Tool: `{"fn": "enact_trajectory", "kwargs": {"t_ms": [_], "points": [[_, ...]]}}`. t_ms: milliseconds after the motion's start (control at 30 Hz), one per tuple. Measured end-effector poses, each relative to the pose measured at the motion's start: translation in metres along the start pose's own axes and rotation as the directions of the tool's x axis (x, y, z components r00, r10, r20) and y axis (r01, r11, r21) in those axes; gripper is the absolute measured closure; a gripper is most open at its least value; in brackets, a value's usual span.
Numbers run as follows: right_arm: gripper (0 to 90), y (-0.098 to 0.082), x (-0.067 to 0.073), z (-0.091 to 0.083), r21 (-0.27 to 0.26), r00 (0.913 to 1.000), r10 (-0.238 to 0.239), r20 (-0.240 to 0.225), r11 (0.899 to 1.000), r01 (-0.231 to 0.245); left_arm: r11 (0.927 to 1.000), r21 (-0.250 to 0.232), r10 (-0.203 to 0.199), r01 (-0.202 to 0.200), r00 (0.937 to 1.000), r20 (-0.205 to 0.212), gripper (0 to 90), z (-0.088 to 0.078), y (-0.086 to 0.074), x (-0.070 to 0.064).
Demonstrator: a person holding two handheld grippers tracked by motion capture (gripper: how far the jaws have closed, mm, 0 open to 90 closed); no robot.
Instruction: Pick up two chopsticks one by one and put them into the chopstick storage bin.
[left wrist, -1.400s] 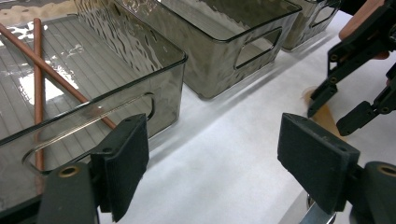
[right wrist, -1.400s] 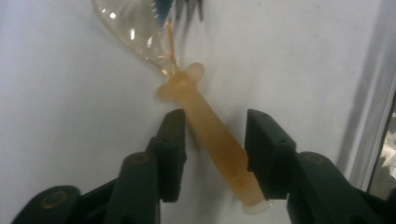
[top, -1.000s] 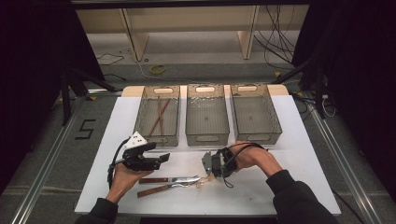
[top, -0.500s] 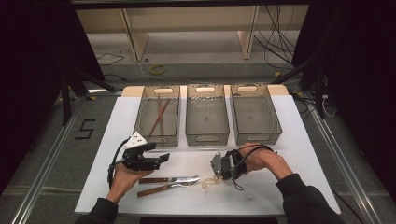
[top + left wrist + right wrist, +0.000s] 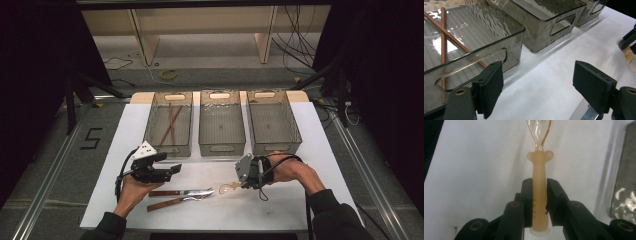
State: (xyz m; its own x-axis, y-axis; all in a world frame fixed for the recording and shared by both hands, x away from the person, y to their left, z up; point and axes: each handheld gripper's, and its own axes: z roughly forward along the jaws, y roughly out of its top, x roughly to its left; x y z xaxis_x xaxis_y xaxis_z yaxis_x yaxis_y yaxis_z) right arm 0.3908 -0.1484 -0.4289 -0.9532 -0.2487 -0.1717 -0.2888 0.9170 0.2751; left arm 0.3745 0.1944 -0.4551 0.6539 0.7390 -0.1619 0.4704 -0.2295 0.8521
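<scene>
I have the right gripper (image 5: 539, 195) clamped on the peach-coloured handle of a small spoon (image 5: 538, 170), its fingers (image 5: 527, 195) pressing the handle from both sides, with the clear amber bowl pointing away from me. In the high view the spoon (image 5: 227, 188) hangs out to the left of that gripper (image 5: 239, 183), near the front of the white surface (image 5: 310, 145) and to the right of the two wooden-handled knives (image 5: 177, 197) that lie there. I judge the step in hand to be the carry: the spoon looks just clear of the surface and bound for one of the three smoky plastic bins. The left bin (image 5: 169, 122) already holds two reddish chopsticks (image 5: 171, 122); the middle bin (image 5: 221, 122) and the right bin (image 5: 272, 120) look empty. My left gripper (image 5: 170, 172) hovers above the knives with its fingers (image 5: 490, 87) wide apart and nothing between them. Next I would lift the spoon higher than a bin rim, bring it forward over an empty bin, lower it and let go.
</scene>
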Motion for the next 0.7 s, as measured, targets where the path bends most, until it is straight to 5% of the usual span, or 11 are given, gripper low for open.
{"fn": "enact_trajectory", "kwargs": {"t_ms": [300, 533, 700], "points": [[77.1, -0.006, -0.007, -0.010, -0.085, 0.9922, 0.110, 0.059, 0.991, -0.105, 0.9998, -0.017, -0.008, 0.008, 1.0000, -0.006, 21.5, -0.002, -0.001, 0.000], [77.2, -0.007, -0.016, -0.013, -0.133, 0.9680, 0.221, 0.120, 0.970, -0.205, 0.9998, -0.018, -0.009, 0.009, 0.9999, -0.011, 20.9, -0.003, -0.002, 0.001], [77.3, -0.004, -0.020, -0.014, -0.153, 0.9511, 0.284, 0.122, 0.952, -0.265, 0.9997, -0.020, -0.013, 0.012, 0.9999, -0.011, 20.8, -0.004, -0.002, 0.001]]}}
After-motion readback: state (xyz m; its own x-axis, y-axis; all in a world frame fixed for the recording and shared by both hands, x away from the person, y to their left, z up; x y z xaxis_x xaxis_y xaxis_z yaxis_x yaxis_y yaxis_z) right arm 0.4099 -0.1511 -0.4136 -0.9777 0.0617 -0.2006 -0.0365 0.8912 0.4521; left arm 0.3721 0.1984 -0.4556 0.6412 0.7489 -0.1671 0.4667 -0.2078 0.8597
